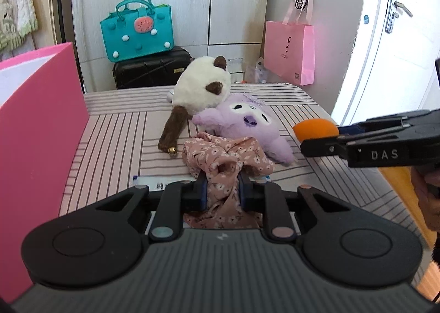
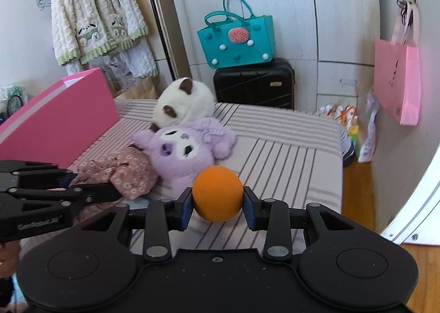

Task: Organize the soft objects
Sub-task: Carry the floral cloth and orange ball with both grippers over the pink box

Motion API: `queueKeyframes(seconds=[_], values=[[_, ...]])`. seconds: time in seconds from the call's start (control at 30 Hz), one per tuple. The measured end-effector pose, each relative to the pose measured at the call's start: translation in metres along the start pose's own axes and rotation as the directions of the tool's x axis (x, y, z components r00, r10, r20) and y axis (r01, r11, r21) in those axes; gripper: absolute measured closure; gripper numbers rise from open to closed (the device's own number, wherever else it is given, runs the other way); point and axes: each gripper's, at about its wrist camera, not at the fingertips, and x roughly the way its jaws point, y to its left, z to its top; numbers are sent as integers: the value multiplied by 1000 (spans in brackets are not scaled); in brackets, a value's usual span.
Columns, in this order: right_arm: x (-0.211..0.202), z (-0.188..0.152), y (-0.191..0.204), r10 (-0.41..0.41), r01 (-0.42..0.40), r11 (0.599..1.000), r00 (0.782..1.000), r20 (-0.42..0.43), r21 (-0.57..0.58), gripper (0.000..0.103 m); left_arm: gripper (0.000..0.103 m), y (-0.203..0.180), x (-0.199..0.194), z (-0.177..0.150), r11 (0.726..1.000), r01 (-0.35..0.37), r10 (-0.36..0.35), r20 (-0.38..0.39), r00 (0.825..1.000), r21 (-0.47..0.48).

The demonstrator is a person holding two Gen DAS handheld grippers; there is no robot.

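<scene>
The right gripper (image 1: 320,138), marked "DAS", clamps an orange ball (image 2: 217,193); the left gripper (image 1: 221,185) pinches floral cloth (image 1: 228,159) over the striped bed (image 1: 110,134).

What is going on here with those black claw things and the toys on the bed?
A person is tidying soft things on a striped bed, holding a claw in each hand. The left claw is shut on a floral cloth, and the right claw grips an orange ball. A purple plush and a white plush cat lie on the bed, beside an open pink box.
</scene>
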Motion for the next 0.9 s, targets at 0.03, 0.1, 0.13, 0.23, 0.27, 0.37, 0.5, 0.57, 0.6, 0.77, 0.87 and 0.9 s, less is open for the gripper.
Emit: queueKeyframes(seconds=[0.03, 0.1, 0.13, 0.23, 0.27, 0.37, 0.5, 0.57, 0.6, 0.77, 0.87, 0.9], values=[[-2, -1, 1, 10, -9, 1000, 1000, -5, 7, 61, 84, 0, -2, -1, 1000, 6, -6, -3, 1000, -6], [-4, -5, 4, 21, -21, 1000, 1000, -12, 15, 61, 84, 1, -5, -2, 1000, 10, -10, -19, 1000, -18], [-5, -6, 7, 23, -22, 1000, 1000, -15, 12, 61, 84, 2, -6, -2, 999, 16, -17, -36, 999, -31], [-8, -10, 14, 17, -17, 1000, 1000, -21, -4, 61, 84, 5, -12, -3, 997, 52, -56, -58, 997, -65], [-9, -11, 16, 17, -17, 1000, 1000, -25, -4, 61, 84, 6, -14, -4, 996, 58, -63, -63, 996, -70], [-13, -12, 19, 27, -27, 1000, 999, -31, 3, 61, 84, 6, -20, -5, 994, 76, -81, -71, 994, -75], [-21, -14, 24, 34, -34, 999, 999, -40, 8, 61, 84, 8, -31, -6, 990, 116, -123, -83, 989, -83], [-25, -15, 28, 39, -38, 999, 998, -50, 9, 60, 84, 11, -36, -6, 986, 143, -151, -93, 984, -88], [-26, -16, 30, 42, -42, 999, 998, -54, 8, 60, 84, 12, -39, -7, 984, 156, -165, -99, 981, -89], [-35, -22, 44, 71, -71, 997, 994, -84, 6, 60, 84, 19, -55, -8, 975, 210, -220, -146, 965, -79], [-40, -25, 52, 85, -85, 996, 991, -98, 4, 60, 84, 22, -65, -9, 970, 234, -242, -175, 954, -65], [-42, -26, 54, 89, -89, 996, 991, -102, 2, 60, 84, 23, -69, -9, 969, 240, -248, -180, 952, -62]])
